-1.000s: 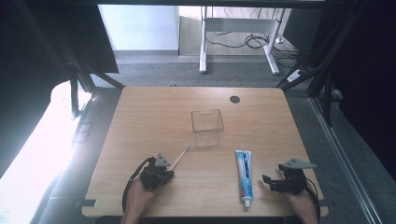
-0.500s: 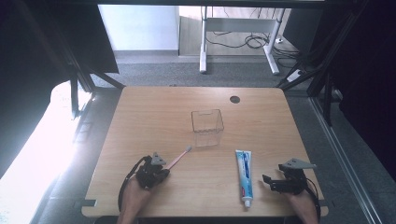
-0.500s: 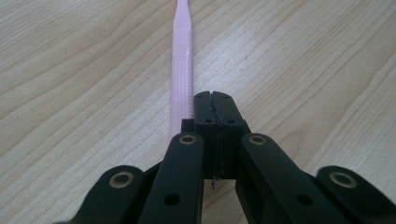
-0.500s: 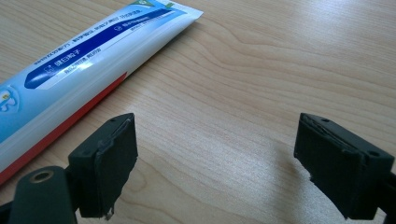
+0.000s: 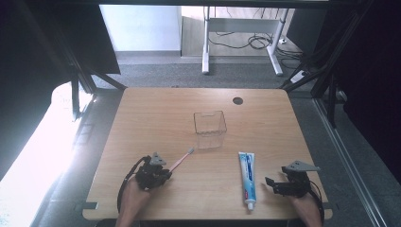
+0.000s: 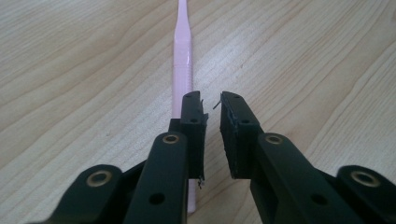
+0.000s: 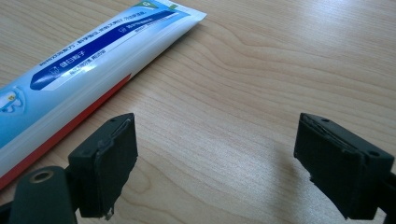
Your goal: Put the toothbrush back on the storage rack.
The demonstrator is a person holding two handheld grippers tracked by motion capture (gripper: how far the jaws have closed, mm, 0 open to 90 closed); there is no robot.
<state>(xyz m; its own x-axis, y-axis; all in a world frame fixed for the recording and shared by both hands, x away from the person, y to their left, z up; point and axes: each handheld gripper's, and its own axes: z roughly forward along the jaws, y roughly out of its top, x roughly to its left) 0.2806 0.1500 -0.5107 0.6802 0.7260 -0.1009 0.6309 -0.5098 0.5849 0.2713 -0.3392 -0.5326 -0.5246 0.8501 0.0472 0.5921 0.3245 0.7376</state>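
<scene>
Here, the left tool [image 6: 211, 100], just parting slightly, hovers over a slim pink toothbrush [image 6: 181, 60].

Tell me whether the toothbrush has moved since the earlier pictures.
No. In the high view the toothbrush lies at the same angle, its head just short of the clear box, as before.

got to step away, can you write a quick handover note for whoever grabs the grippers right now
Left gripper: low over the table, jaws have just been opening, a narrow gap and nothing between them; the pink toothbrush lies on the wood beside and under its left jaw, not gripped.
Right gripper: jaws wide open, nothing held, resting beside the toothpaste tube.
Clear container: mid-table, nothing in it.
Done: nothing packed yet.
Left, probably: grip the toothbrush and the tube and put them in the container.
</scene>
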